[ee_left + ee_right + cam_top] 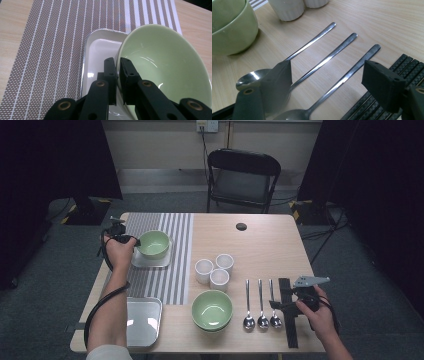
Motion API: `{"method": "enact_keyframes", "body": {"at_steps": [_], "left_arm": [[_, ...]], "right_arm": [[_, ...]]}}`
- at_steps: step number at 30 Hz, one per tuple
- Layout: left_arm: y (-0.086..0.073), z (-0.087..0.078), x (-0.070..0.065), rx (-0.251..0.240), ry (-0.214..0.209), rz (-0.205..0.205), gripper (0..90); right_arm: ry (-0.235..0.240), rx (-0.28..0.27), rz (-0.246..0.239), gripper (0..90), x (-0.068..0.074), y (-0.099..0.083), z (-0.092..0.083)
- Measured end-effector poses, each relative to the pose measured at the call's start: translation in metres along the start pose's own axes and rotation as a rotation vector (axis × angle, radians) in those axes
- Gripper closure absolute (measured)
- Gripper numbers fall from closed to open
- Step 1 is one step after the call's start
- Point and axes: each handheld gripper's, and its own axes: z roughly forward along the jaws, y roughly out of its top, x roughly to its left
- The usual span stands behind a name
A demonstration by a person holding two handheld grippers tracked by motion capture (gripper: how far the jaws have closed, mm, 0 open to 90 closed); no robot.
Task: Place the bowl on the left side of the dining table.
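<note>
A pale green bowl (153,243) sits on a small metal tray (150,261) at the far left of the table, on a striped mat (175,250). My left gripper (131,240) is shut on the bowl's near-left rim. In the left gripper view one jaw is outside the bowl (160,55) and the other inside, over the tray (97,50). My right gripper (276,306) hovers open at the front right, low over three steel spoons (261,305). In the right gripper view its jaws (328,67) straddle the two right spoons (329,58) and touch neither.
Stacked green bowls (212,310) stand at the front centre, three white cups (214,270) behind them. A second metal tray (142,320) lies front left. A black strip (287,320) lies beside the spoons. A small black disc (241,226) and a chair (242,177) are beyond.
</note>
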Motion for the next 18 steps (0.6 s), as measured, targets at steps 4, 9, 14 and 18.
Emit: {"method": "enact_keyframes", "body": {"at_steps": [4,9,14,18], "left_arm": [[-0.0006,0.0000,-0.0005,-0.006,0.006,0.003,85.0],[-0.0020,-0.0012,0.0006,-0.013,0.009,-0.005,84.9],[-0.0041,-0.0031,0.0034,-0.021,0.007,-0.016,84.8],[-0.0060,-0.0042,0.0050,-0.030,0.009,-0.018,84.8]], "right_arm": [[0.001,0.000,0.004,23.2,0.0001,-0.0001,-0.0005],[-0.002,0.003,0.001,23.1,0.0003,-0.0003,0.0001],[-0.002,0.002,-0.002,23.1,0.0004,0.0000,0.0004],[0.001,0.003,-0.002,23.1,0.0010,0.0006,0.0014]]}}
